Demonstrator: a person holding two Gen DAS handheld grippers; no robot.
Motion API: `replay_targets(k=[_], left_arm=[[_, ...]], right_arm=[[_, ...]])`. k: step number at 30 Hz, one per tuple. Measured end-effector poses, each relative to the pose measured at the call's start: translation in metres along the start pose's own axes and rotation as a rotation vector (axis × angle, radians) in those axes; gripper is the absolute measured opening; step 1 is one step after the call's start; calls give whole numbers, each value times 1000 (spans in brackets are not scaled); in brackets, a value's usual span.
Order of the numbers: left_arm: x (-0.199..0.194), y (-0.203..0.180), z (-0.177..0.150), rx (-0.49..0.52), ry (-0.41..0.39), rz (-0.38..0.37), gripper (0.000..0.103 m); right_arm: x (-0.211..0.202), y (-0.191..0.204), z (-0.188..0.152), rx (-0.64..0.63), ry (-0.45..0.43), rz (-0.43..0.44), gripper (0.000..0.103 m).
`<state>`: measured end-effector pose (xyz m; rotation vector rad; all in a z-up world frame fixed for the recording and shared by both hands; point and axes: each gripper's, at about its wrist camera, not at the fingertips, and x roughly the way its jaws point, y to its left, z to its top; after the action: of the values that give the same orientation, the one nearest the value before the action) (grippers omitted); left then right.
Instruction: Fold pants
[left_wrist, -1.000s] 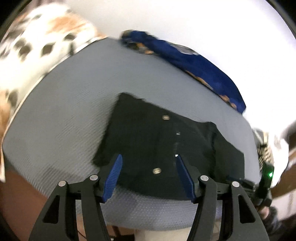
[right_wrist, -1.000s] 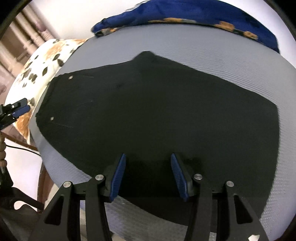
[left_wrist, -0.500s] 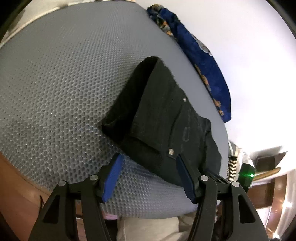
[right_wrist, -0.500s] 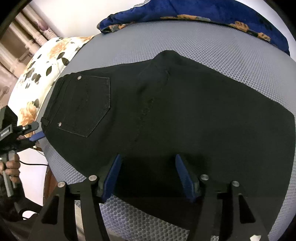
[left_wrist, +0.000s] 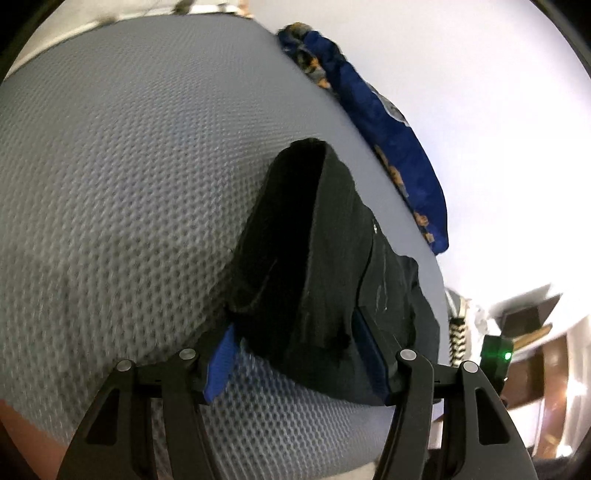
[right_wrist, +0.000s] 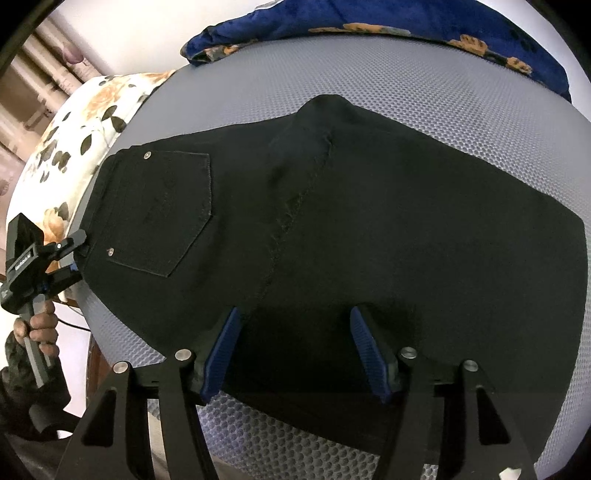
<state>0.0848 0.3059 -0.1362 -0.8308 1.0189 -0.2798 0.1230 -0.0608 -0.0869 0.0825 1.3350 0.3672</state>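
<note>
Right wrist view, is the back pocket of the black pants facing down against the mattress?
No, the back pocket faces up on the black pants, with both rivets showing.

The left gripper (left_wrist: 295, 354) has dropped to the waistband end of the black pants (right_wrist: 332, 236), which now sits between its jaws. The right gripper (right_wrist: 295, 350) has just been opening its jaws, the pants' near edge between them.

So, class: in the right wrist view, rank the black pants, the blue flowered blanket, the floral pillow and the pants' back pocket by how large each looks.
1. black pants
2. blue flowered blanket, partly cut off, so unsure
3. floral pillow, close to the blanket
4. back pocket
</note>
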Motion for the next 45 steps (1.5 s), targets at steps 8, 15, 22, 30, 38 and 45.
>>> replay_targets(k=[8,15,22,30,38,45], left_arm=[[18,-6,14,107,-31,8,53],[19,-19,22,79,-15,1,23],[1,-103,28,159,-40,-102,22],[39,-224,6,320,37,-208,21],[122,-307,-47,504,162,-174,21],[200,-341,-97,608,282,-87,21]], right_arm=[[2,3,0,7,-3,9,67],[-9,-5,4,50,-34,63,71],[-60,-45,6,146,-159,78,71],[-127,-111,-4,264,-299,80,71],[-155,-172,-38,362,-310,55,71],[-158,-210,-57,449,-320,68,71]])
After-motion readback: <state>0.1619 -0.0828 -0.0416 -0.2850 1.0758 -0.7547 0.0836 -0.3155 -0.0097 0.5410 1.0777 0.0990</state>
